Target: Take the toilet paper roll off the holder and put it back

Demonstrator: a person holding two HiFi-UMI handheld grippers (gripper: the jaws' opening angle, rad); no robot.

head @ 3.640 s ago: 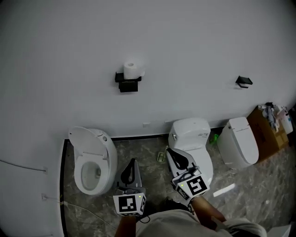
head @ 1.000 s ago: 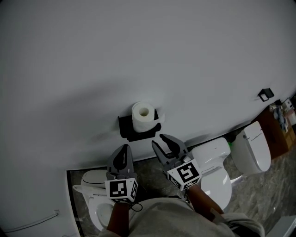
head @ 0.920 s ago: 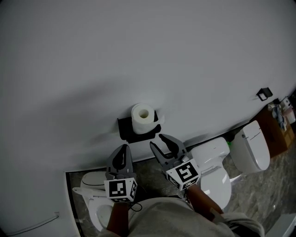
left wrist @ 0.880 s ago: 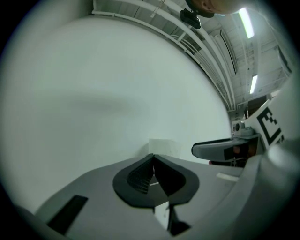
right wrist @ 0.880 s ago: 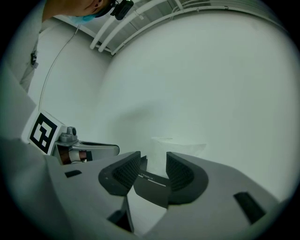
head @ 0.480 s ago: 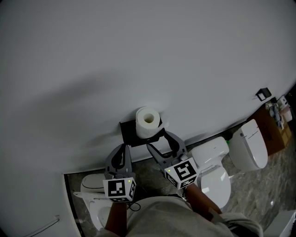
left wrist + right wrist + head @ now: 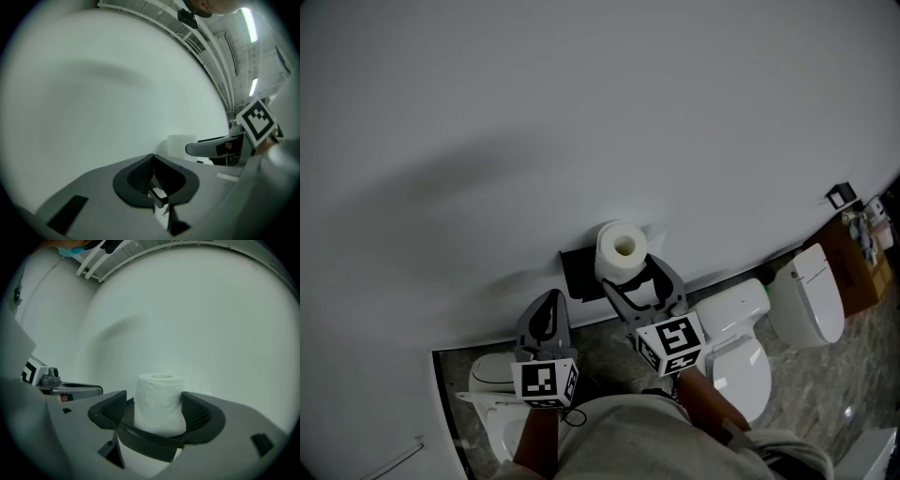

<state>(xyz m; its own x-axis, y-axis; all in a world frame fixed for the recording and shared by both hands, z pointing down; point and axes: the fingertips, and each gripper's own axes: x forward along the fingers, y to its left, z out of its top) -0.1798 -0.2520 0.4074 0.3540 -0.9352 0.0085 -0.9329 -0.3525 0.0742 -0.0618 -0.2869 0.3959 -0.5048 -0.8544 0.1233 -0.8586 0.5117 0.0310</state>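
A white toilet paper roll (image 7: 622, 249) stands upright on a black wall holder (image 7: 579, 274). My right gripper (image 7: 630, 272) is open. Its jaws have just been opening, and they now stand on either side of the roll, close to it but not pressing. In the right gripper view the roll (image 7: 159, 401) fills the gap between the pads, above the holder's black front bar (image 7: 150, 439). My left gripper (image 7: 548, 300) is shut and empty, to the left of the holder and short of the wall. The left gripper view shows the roll (image 7: 182, 146) off to its right.
A plain white wall fills the upper part of the head view. Below stand a toilet (image 7: 492, 375) at the left, a second toilet (image 7: 741, 328) at the right and a third (image 7: 811, 295) farther right. A cardboard box (image 7: 853, 248) and a second small black holder (image 7: 841, 195) are at the far right.
Both grippers have come closer to the wall. The right gripper's jaws have spread wide and moved up around the roll, which was clear of them a second ago.
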